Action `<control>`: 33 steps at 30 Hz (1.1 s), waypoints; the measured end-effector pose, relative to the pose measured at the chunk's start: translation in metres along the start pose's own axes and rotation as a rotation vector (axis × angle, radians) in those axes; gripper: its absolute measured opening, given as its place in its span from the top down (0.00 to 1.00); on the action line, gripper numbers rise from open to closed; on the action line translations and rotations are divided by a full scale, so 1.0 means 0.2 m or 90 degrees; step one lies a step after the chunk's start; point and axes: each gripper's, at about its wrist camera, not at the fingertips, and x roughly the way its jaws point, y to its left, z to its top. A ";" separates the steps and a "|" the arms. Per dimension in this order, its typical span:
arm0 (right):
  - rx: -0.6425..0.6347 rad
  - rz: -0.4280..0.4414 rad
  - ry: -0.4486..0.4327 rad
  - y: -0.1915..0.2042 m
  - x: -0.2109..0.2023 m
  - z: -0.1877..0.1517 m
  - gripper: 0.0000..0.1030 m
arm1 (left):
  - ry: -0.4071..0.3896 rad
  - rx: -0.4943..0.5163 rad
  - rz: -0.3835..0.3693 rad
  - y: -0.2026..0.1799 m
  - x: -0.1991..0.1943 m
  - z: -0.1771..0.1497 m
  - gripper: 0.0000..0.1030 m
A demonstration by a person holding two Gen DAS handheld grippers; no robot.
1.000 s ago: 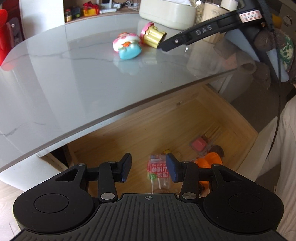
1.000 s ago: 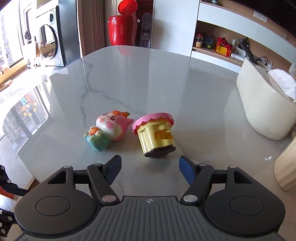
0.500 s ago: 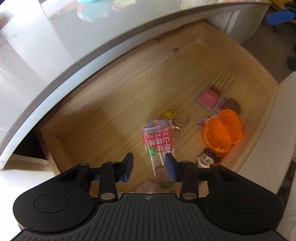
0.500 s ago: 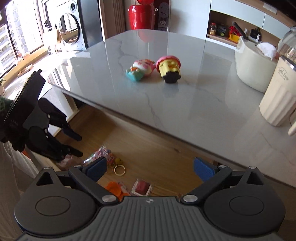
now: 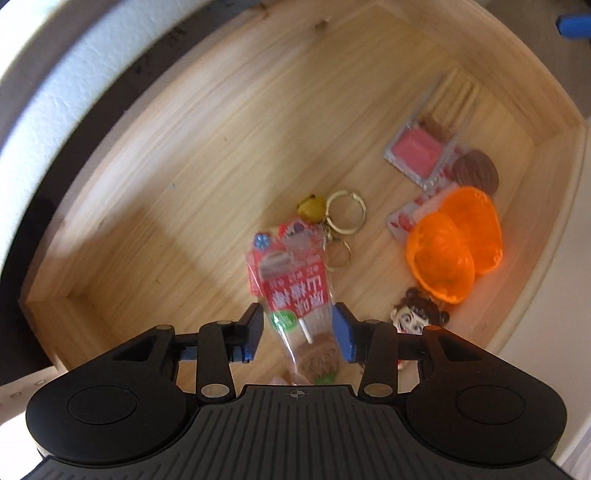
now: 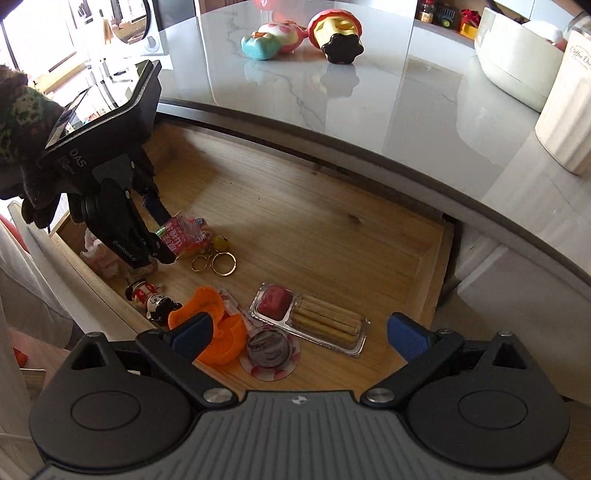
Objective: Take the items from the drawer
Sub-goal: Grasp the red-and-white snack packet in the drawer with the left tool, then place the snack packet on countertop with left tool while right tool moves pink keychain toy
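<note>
In the left wrist view, the left gripper (image 5: 298, 334) reaches down into the open light wooden drawer (image 5: 166, 155), its blue-padded fingers (image 5: 341, 334) standing apart on either side of a clear cellophane lollipop packet with a red printed label (image 5: 295, 284). The packet lies at lower centre of the frame, its narrow end with the brown sweet pointing toward the camera; whether the pads touch the wrapper cannot be told. Just above the packet lie gold key rings with a small yellow bell (image 5: 334, 214). At right centre sits an orange translucent plastic shell in two halves (image 5: 456, 243), and below it a small cartoon-faced figurine with dark hair (image 5: 417, 317). Toward the upper right lies a clear snack tray holding pink dip and biscuit sticks (image 5: 428, 144), with a round brown chocolate cup (image 5: 474, 171) touching its lower right corner.

In the right wrist view, the right gripper (image 6: 297, 334) hovers over the near edge of the drawer with its jaws spread wide and nothing between them. The snack tray and chocolate cup appear just beyond its fingers at lower centre. At left centre the left gripper straddles the lollipop packet, held by a hand in a dark knitted glove (image 6: 18, 122). On the grey marble tabletop (image 6: 424, 92) across the top of the frame rest a pink and teal plush toy (image 6: 273, 37) and a yellow toy with a red frilled top lying on its side (image 6: 336, 29), touching each other. A ribbed cream canister (image 6: 569, 96) stands at the right edge.
</note>
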 end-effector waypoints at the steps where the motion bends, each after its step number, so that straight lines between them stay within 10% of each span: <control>1: -0.002 0.002 -0.002 0.00 0.00 0.00 0.00 | 0.005 -0.001 -0.008 0.00 0.01 -0.01 0.56; 6: -0.016 -0.009 -0.004 0.01 0.01 0.00 0.00 | 0.012 -0.014 -0.024 0.02 0.07 -0.06 0.64; 12: -0.042 0.000 -0.030 0.03 -0.03 0.06 0.00 | -0.104 -0.015 -0.038 0.07 -0.17 -0.21 0.66; 16: -0.167 -0.002 -0.069 0.11 -0.08 0.16 0.01 | -0.207 -0.112 -0.063 0.17 -0.40 -0.39 0.66; 23: -0.248 0.112 0.026 0.31 0.17 0.39 0.33 | -0.373 -0.336 -0.145 0.35 -0.55 -0.68 0.66; 33: -0.403 0.088 0.086 0.68 0.61 0.47 0.29 | -0.345 -0.334 -0.174 0.36 -0.47 -0.77 0.65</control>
